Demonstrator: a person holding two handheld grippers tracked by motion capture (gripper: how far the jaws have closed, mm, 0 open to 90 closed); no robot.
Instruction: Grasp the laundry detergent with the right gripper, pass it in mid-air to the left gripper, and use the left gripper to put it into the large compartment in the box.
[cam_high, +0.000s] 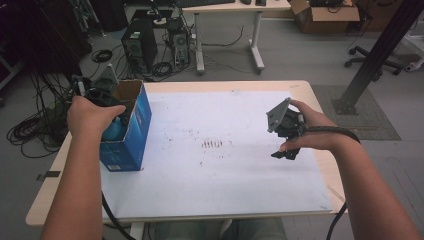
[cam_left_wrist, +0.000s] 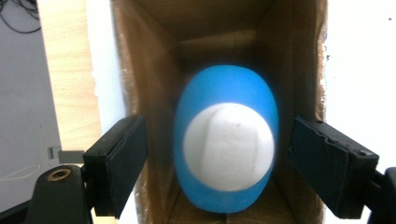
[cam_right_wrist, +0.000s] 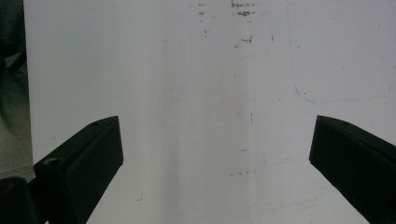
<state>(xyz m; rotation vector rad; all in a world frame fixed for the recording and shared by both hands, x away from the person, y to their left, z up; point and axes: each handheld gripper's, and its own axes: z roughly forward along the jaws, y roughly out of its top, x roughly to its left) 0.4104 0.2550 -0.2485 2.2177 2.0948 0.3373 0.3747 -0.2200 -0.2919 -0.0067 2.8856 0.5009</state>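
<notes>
Left gripper: we see the left gripper (cam_left_wrist: 217, 158) with its jaws spread, one on each side of the blue and white object (cam_left_wrist: 225, 140); there is a clear gap between each pad and the object, so nothing is pinched.
Blue and white object: we see it as an egg-like blue body with a round white face turned to the camera. It sits inside the box (cam_left_wrist: 154, 93), between the brown walls and low in the opening. Its outline is a little blurred.
Box: in the high view we see a blue carton box (cam_high: 135, 135) with the open top, standing at the left edge of the table (cam_high: 320, 165), partly on the white sheet (cam_high: 225, 180). The left hand (cam_high: 90, 117) is over its opening.
Right gripper: we see the right gripper (cam_right_wrist: 215, 158) with the jaws wide apart and only the white sheet below them. In the high view it is held above the right side of the sheet, well apart from the box.
What the views add: the left gripper view shows us the brown inside of the box and the object in it; the high view gives only a small blue spot under the hand, but it shows the blue outside of the box.
Farther away: beyond the table we see computer towers (cam_high: 140, 47) with cables on the floor, a second desk (cam_high: 230, 7) and a cardboard box (cam_high: 325, 15).
</notes>
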